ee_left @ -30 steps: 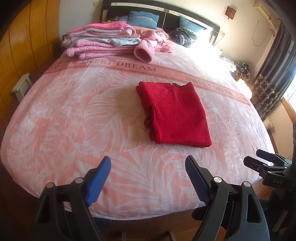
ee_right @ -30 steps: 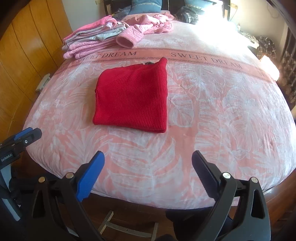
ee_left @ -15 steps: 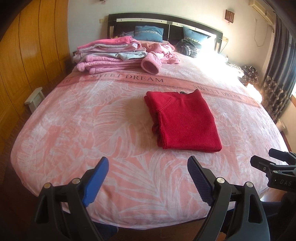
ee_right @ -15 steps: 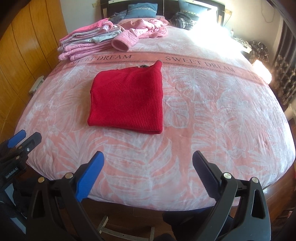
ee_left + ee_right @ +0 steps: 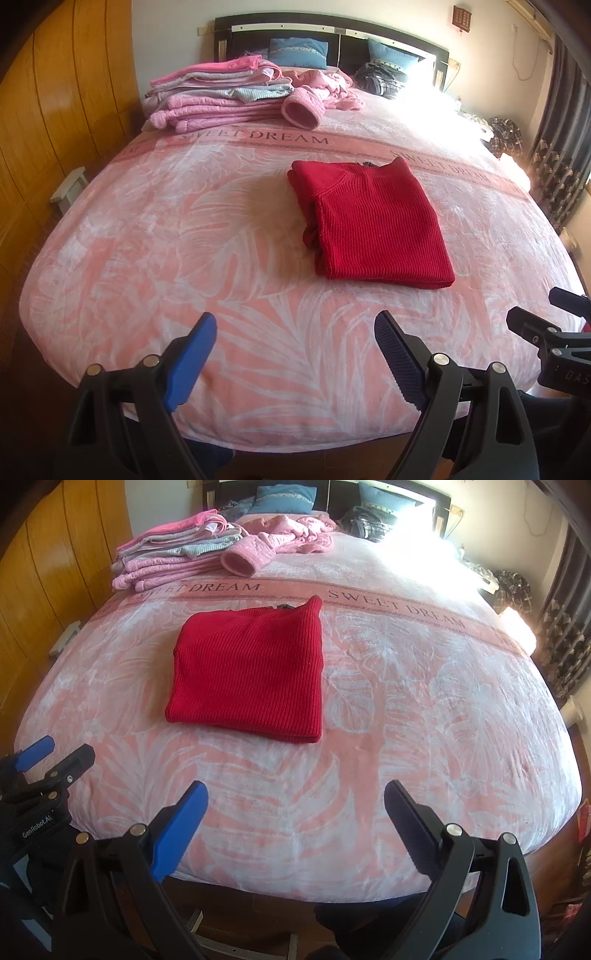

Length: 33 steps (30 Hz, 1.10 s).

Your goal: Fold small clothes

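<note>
Folded red sweater (image 5: pixel 373 225) flat on bed, well beyond both grippers' spread, empty fingers (image 5: pixel 190 356).

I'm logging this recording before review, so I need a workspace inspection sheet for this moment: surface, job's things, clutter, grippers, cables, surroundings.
Surface: bed with a pink leaf-print blanket lettered SWEET DREAM, lying flat.
Job's things: red knit sweater folded into a rectangle, mid-bed; stack of folded pink and grey clothes at the far left corner.
Clutter: loose pink garment near the pillows, its cuff resting by the stack; dark checked clothing at the headboard.
Grippers: left gripper open, empty, at the bed's near edge; right gripper open, empty, likewise.
Cables: a thin cord hangs on the far wall.
Surroundings: wooden wardrobe on the left, dark curtain on the right, blue pillows.
</note>
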Each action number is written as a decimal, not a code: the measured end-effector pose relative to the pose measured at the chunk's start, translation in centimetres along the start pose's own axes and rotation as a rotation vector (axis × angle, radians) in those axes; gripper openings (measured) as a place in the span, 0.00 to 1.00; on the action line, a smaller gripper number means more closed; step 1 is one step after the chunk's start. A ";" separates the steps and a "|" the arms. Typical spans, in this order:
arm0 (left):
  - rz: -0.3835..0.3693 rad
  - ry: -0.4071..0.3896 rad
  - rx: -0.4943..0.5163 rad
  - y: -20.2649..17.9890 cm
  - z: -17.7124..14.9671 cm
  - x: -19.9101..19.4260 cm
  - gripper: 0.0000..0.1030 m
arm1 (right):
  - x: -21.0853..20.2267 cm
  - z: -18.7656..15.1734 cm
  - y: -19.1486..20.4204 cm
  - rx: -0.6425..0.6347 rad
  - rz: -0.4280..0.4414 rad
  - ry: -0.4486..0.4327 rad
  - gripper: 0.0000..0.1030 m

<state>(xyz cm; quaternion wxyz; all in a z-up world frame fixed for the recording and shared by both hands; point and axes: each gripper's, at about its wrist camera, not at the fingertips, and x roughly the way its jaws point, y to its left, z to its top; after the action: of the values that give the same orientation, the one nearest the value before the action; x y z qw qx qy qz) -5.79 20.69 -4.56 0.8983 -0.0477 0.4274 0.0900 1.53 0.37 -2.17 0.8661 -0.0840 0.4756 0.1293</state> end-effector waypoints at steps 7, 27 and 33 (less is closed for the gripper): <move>0.006 0.009 -0.002 -0.1 -0.2 0.2 0.85 | 0.1 0.0 -0.1 0.018 -0.003 0.008 0.93; 0.002 0.007 -0.002 -0.3 -0.1 0.1 0.86 | 0.8 -0.1 -0.6 0.058 0.000 0.032 0.93; 0.002 0.010 -0.001 -0.3 -0.2 0.1 0.86 | 0.8 0.0 -0.7 0.059 -0.002 0.028 0.93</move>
<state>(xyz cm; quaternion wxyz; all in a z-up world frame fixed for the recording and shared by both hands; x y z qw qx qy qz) -5.77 20.40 -4.77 0.8961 -0.0481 0.4318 0.0910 2.14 -0.20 -2.83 0.8616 -0.0604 0.4911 0.1132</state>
